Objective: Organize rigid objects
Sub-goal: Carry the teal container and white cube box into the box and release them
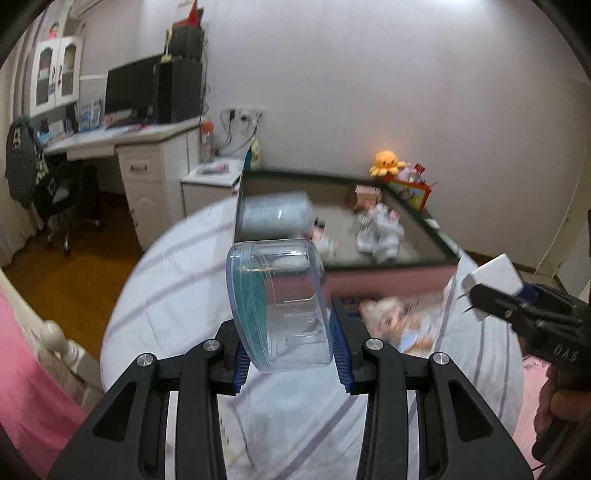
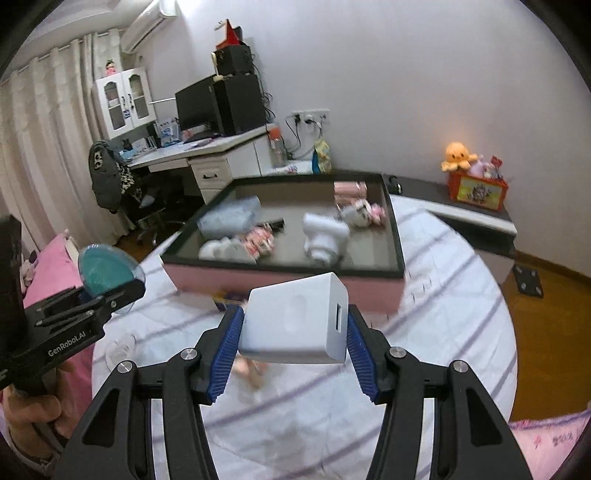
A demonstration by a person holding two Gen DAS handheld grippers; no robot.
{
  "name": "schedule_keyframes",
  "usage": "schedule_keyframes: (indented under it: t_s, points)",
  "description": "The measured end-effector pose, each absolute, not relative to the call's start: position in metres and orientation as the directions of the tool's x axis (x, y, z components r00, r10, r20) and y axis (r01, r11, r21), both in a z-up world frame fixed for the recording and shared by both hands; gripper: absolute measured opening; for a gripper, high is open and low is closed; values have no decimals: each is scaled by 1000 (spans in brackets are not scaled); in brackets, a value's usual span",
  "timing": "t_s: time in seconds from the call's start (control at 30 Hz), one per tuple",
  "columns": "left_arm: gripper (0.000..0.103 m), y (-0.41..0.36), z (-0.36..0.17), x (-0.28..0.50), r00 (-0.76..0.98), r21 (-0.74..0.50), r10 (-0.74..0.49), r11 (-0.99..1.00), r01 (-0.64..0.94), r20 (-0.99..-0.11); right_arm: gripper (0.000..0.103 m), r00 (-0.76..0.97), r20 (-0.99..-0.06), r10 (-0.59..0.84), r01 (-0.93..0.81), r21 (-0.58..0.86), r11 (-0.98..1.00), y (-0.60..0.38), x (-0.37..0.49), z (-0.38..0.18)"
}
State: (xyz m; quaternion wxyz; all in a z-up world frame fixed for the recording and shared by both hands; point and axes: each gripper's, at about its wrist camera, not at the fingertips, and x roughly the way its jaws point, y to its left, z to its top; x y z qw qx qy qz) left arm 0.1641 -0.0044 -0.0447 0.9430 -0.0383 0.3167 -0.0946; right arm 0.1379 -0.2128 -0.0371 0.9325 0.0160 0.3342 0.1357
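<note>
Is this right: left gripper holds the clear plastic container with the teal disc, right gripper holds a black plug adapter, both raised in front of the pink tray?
Not quite. The adapter in the right gripper is a white boxy plug adapter, not black, as the right wrist view shows. The rest holds: the left gripper clamps the clear plastic container with the teal disc, and the pink-walled tray lies ahead.

**A home bedroom with a study corner**

A bed covered by a white sheet with thin purple stripes [image 2: 436,295] fills the foreground, with a pink pillow [image 2: 55,273] at one side. Against the pale wall stands a white desk with drawers [image 2: 218,162], bearing a black computer monitor [image 2: 195,103] and a black tower case [image 2: 240,103]. A white glass-door cabinet [image 2: 122,99] sits above the desk beside long cream curtains [image 2: 44,147], and a wall air conditioner [image 2: 147,22] hangs near the ceiling. An orange plush octopus [image 2: 458,155] tops a red toy box [image 2: 476,192] on a low ledge. The floor is brown wood [image 1: 70,273].
</note>
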Motion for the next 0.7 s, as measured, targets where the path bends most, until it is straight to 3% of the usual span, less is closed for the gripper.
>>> schedule_keyframes:
  t_s: [0.17, 0.37, 0.7]
  points:
    - [38, -10, -16, 195, 801, -138, -223, 975, 176, -556, 56, 759, -591, 273, -257, 112, 960, -209, 165, -12]
    - [38, -26, -4, 257, 777, -131, -231, 973, 191, -585, 56, 752, -600, 273, -232, 146, 962, -221, 219, -1]
    - [38, -67, -39, 338, 683, -164, -254, 967, 195, -685, 56, 672, -703, 234, -150, 181, 972, -240, 312, -33]
